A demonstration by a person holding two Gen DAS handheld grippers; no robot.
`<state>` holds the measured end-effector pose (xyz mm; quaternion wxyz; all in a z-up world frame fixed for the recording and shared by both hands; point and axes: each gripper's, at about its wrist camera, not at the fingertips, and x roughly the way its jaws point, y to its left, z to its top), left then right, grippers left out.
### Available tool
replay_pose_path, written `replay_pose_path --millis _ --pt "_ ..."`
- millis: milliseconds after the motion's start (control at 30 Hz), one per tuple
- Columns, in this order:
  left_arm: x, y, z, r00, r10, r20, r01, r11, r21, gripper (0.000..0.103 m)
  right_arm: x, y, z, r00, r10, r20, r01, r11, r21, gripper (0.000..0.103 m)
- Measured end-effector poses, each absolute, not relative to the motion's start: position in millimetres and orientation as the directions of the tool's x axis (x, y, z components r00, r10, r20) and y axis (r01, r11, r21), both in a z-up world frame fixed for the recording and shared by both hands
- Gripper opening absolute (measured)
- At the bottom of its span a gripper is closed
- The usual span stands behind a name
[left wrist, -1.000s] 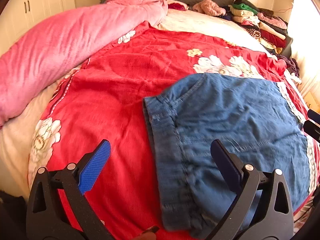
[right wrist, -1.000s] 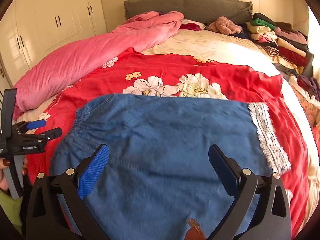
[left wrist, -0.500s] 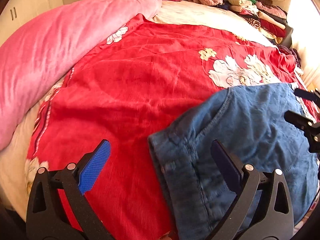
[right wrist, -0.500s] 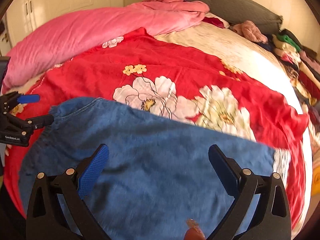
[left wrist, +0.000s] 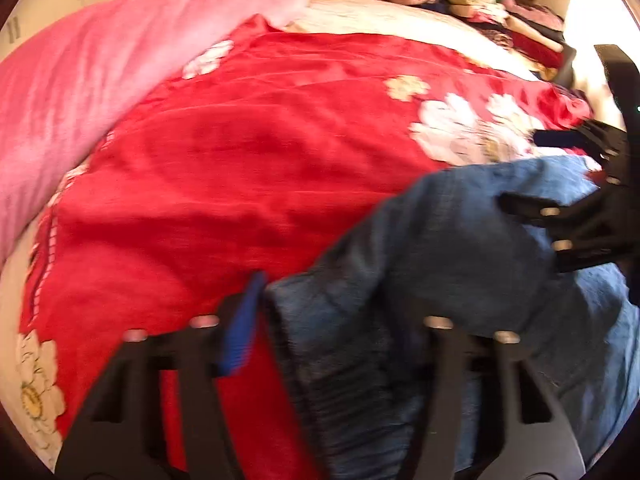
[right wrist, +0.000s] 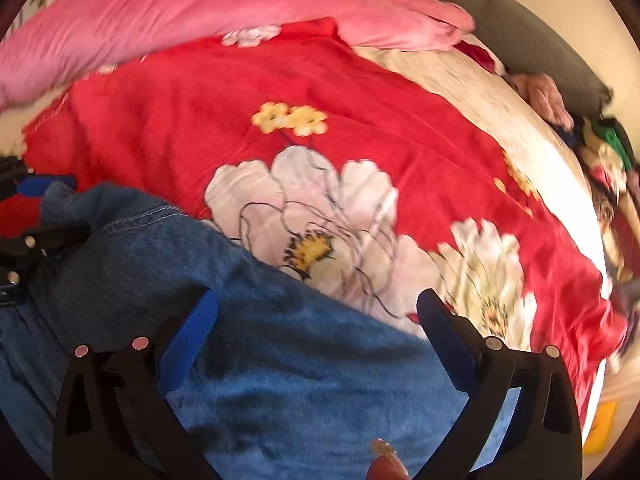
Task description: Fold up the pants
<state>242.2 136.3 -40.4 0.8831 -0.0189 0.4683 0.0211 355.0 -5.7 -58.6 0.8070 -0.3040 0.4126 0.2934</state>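
Blue denim pants [left wrist: 460, 264] lie on a red flowered bedspread [left wrist: 248, 160]. In the left wrist view my left gripper [left wrist: 316, 320] has closed in on the bunched waistband corner, its blue pad [left wrist: 240, 328] against the denim; the other finger is hidden behind fabric. In the right wrist view my right gripper [right wrist: 316, 320] is open over the denim [right wrist: 280, 380]; the pants' edge lies between its fingers. The right gripper also shows at the right edge of the left wrist view [left wrist: 560, 176], and the left gripper shows at the left edge of the right wrist view [right wrist: 40, 208].
A pink quilt [left wrist: 100, 72] lies along the bed's left side. Stacked folded clothes [left wrist: 520, 28] sit at the far right by the grey headboard [right wrist: 540, 48]. White cupboards [left wrist: 40, 0] stand at the far left.
Both grippers moved forward and low over the pants. The left gripper's fingers closed from wide open onto the waistband corner, which is now bunched and lifted. The right gripper stays open.
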Motion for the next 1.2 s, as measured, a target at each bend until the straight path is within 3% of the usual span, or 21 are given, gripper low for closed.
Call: replay_pose_path --millis 100,167,267,433,567,933,1200 --pt "235.8 133.4 -31.0 0.587 0.022 -0.809 -0.034 0.999 0.003 0.031 351.8 3.9 -67.5 0.484 0.214 -0.848 -0.747 0.606 -0.274 0.098" --pt "227.1 136.5 -17.5 0.617 -0.001 -0.787 -0.027 0.999 -0.023 0.029 350.3 5.9 -70.4 0.482 0.221 -0.848 -0.754 0.599 -0.272 0.096" --pt "216.0 136.2 -1.9 0.65 -0.022 -0.76 -0.009 0.999 -0.037 0.029 343.3 5.8 -70.3 0.415 0.287 -0.863 -0.781 0.599 -0.177 0.055" --pt "206.5 130.8 0.4 0.653 -0.004 -0.758 0.013 1.0 0.005 0.028 318.5 4.4 -59.4 0.422 0.336 -0.842 -0.786 0.598 -0.156 0.016" --pt "195.3 136.6 4.5 0.656 -0.026 -0.755 0.021 1.0 -0.016 0.028 288.1 -15.3 -37.7 0.461 0.399 -0.793 -0.761 0.637 -0.122 0.009" --pt "146.6 118.8 34.1 0.69 -0.104 -0.716 0.114 0.993 -0.035 0.028 161.1 -94.2 26.1 0.486 0.572 -0.661 -0.747 0.664 0.025 0.009" --pt "95.4 97.1 21.5 0.676 -0.102 -0.73 0.187 0.982 0.036 0.031 81.6 -114.9 12.1 0.461 0.579 -0.673 -0.761 0.648 0.037 0.009"
